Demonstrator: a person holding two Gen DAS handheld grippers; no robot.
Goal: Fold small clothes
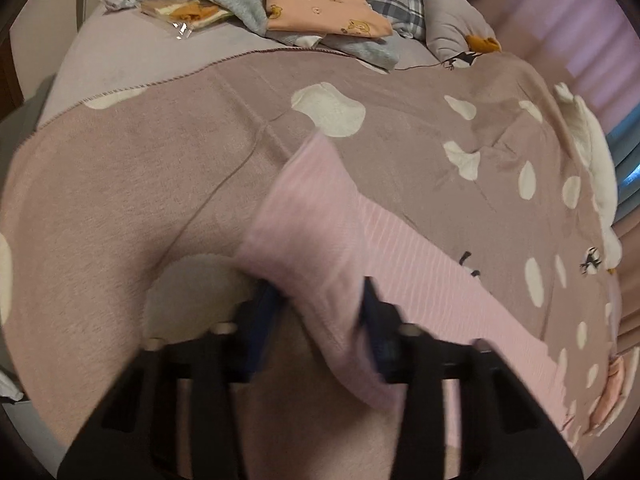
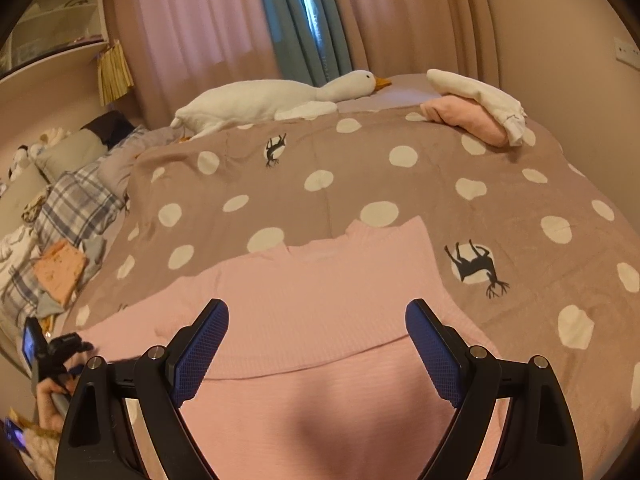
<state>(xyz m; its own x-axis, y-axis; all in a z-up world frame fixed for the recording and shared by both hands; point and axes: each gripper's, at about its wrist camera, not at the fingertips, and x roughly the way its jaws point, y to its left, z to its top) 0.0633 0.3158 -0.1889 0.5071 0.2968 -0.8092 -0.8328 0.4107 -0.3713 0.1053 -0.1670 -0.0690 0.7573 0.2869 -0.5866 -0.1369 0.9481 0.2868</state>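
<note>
Left wrist view: my left gripper (image 1: 320, 316) is pinching a bunched fold of the pink sweater (image 1: 316, 216), its blue pads closed onto the cloth from both sides. The picture is blurring there, so I cannot make out how much of the fabric is sitting between them. The rest of the garment is trailing off to the right across the spotted blanket (image 1: 120, 184). Farther up the bed, a peach printed garment (image 1: 320, 0) is lying on a heap of grey and plaid cloth.

In the right wrist view, my right gripper (image 2: 318, 344) is hovering with its jaws spread wide and nothing between them, over the sweater (image 2: 320, 288), which is lying flat on the blanket (image 2: 400, 184) with a fold line crossing it just beyond the pads. A toy goose (image 2: 272, 98) is resting along the far edge, and a folded pile (image 2: 476, 112) of pink and white clothes is sitting near the far right corner.
</note>
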